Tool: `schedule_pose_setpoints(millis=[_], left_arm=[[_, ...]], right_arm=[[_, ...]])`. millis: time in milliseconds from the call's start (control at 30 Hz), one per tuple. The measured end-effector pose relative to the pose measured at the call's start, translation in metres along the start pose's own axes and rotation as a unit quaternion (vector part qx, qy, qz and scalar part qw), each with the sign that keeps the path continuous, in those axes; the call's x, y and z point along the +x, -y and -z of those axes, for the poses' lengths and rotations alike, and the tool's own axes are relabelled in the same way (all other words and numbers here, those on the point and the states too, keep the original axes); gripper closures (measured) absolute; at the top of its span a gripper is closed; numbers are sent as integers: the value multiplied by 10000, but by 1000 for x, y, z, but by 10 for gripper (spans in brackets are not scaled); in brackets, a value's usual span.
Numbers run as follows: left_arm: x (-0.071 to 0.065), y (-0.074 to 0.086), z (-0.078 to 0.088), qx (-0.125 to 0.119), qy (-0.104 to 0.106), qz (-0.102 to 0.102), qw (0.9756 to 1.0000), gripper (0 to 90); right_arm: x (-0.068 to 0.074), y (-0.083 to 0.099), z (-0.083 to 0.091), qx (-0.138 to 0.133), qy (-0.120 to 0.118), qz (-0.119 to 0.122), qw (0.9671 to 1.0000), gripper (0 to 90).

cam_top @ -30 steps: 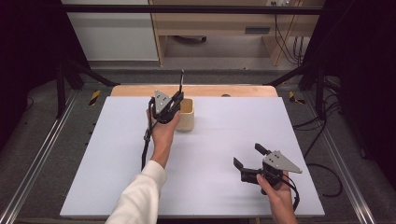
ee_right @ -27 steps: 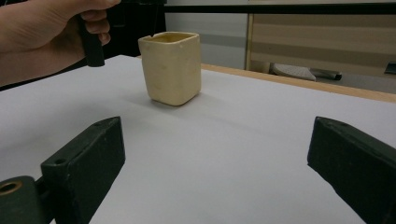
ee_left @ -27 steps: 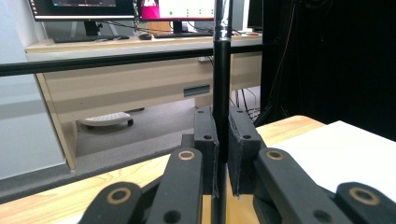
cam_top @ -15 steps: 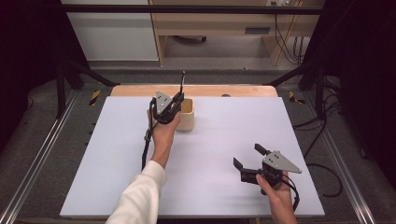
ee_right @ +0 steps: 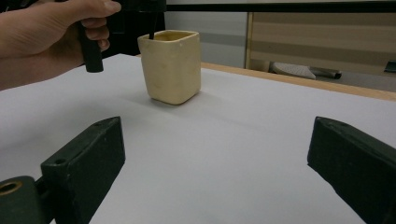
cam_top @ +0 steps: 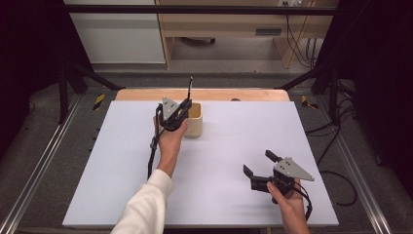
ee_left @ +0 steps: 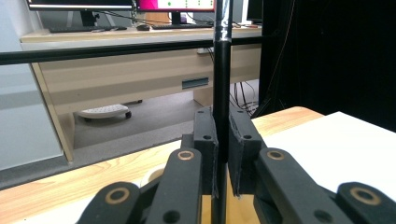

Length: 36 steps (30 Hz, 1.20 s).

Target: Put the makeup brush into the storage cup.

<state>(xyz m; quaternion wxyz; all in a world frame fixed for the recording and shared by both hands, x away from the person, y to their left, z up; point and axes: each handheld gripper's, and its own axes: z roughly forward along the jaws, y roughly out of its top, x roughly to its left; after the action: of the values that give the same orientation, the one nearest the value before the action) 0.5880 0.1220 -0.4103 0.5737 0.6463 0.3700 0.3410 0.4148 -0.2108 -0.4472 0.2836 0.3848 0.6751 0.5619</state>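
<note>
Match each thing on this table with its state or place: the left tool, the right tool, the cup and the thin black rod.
Things:
1. left tool
2. right tool
3. cream cup
4. thin black rod

States or places:
A. open, low over the white sheet, holding nothing
B. upright, its lower end inside the cup
C. stands near the far edge of the sheet
D. shut on something slim

Pairs: 1-D, 2-A, 3-C, 4-B

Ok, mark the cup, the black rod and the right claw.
cup (ee_right: 172, 65), right gripper view, its front wall.
black rod (ee_left: 221, 88), left gripper view, shaft above the jaws.
right claw (cam_top: 260, 163), high view, between its fingertips.
</note>
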Motion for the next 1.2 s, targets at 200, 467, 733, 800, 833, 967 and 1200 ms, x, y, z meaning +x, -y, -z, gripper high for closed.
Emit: schedule_pose_setpoints(millis=[200,467,733,800,833,967,1200], left_arm=[[-1,0,2,-47,2,-7,10000,759],[3,-6,9,-132,-38,33,9999,718],[3,-8,11,-128,-2,21,9999,704],[3,-8,11,-121,13,18,9999,700],[3,-8,11,-109,16,12,9999,698],[3,-8,12,-109,31,10,9999,679],[5,-9,14,-83,74,38,9999,635]], right_arm=[[-1,0,0,5,17,-16,10000,45],[0,0,0,-3,15,-22,10000,45],[-1,0,0,-15,22,-20,10000,45],[-1,0,1,-21,21,-17,10000,45],[-1,0,1,-26,20,-21,10000,45],[-1,0,1,-27,33,-22,10000,45],[-1,0,0,-47,32,-10,10000,45]])
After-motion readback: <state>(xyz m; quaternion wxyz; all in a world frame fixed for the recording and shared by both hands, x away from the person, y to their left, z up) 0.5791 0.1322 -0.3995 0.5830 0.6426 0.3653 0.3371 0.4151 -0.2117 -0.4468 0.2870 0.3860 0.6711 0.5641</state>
